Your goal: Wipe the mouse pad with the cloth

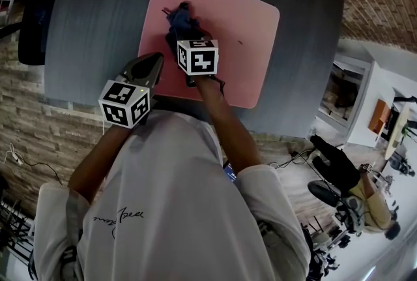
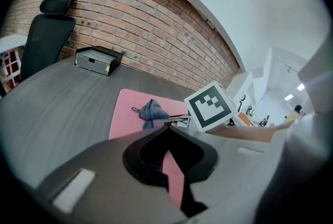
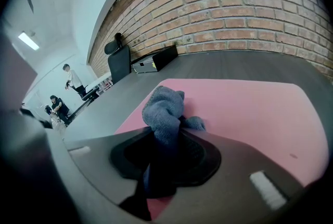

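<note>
A rounded-corner pink mouse pad [image 1: 241,45] lies flat on a dark grey wood-grain table [image 1: 98,12], and a crumpled blue-grey terry cloth [image 1: 180,19] sits bunched on the pad's far left part, close to its far left corner. The right hand-held gripper [image 1: 186,30] reaches out over the pad from the person's side. In the right gripper view its jaws are closed firmly on the cloth [image 3: 164,108], which fills the space between them, and a rounded wad bulges out past the tips of the right hand-held gripper [image 3: 165,137] and rests on the pink surface [image 3: 250,108]. The left hand-held gripper [image 1: 151,66] is at the pad's near left edge, beside the right one and well short of the cloth. In the left gripper view its two jaws meet at their tips [image 2: 168,127] with nothing between them, and only a strip of the pink pad shows through the opening behind the tips. Whether this gripper touches the pad cannot be told. From that view the cloth [image 2: 152,112] lies ahead on the pad, with the right gripper's marker cube just beside it. Further back on the table [image 2: 57,108] stands a flat black box [image 2: 98,60] against a red brick wall [image 2: 156,25], with a black office chair [image 2: 47,36] to its left.
</note>
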`<state>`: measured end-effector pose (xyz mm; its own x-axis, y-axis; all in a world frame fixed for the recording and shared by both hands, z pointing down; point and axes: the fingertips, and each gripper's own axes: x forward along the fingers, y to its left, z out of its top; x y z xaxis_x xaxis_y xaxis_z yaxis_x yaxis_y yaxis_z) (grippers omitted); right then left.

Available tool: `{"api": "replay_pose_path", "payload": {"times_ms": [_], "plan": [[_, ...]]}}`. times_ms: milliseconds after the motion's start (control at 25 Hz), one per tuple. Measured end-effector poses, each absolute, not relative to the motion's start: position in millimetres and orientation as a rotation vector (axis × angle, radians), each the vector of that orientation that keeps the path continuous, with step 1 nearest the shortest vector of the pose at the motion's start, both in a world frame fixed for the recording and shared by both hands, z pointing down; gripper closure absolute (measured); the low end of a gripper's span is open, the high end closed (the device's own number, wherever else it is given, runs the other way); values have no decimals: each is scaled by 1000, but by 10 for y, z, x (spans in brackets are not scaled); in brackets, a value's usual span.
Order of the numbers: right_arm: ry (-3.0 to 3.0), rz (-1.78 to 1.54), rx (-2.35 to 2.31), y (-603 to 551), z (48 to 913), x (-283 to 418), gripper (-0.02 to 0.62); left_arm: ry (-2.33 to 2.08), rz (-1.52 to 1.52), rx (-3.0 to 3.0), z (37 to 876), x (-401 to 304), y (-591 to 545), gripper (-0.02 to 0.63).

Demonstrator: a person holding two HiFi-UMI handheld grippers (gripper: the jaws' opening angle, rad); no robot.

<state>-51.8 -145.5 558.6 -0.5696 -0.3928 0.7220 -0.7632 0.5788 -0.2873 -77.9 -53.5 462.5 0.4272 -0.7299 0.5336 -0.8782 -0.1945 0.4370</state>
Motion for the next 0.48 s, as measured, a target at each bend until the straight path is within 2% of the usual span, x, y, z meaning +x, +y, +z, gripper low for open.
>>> {"api": "replay_pose_path", "payload": {"times_ms": [480], "plan": [[-2182,791,946,-1426,5597,-230,492,-1358,277,1992,4601,-709,-502,593]]}}
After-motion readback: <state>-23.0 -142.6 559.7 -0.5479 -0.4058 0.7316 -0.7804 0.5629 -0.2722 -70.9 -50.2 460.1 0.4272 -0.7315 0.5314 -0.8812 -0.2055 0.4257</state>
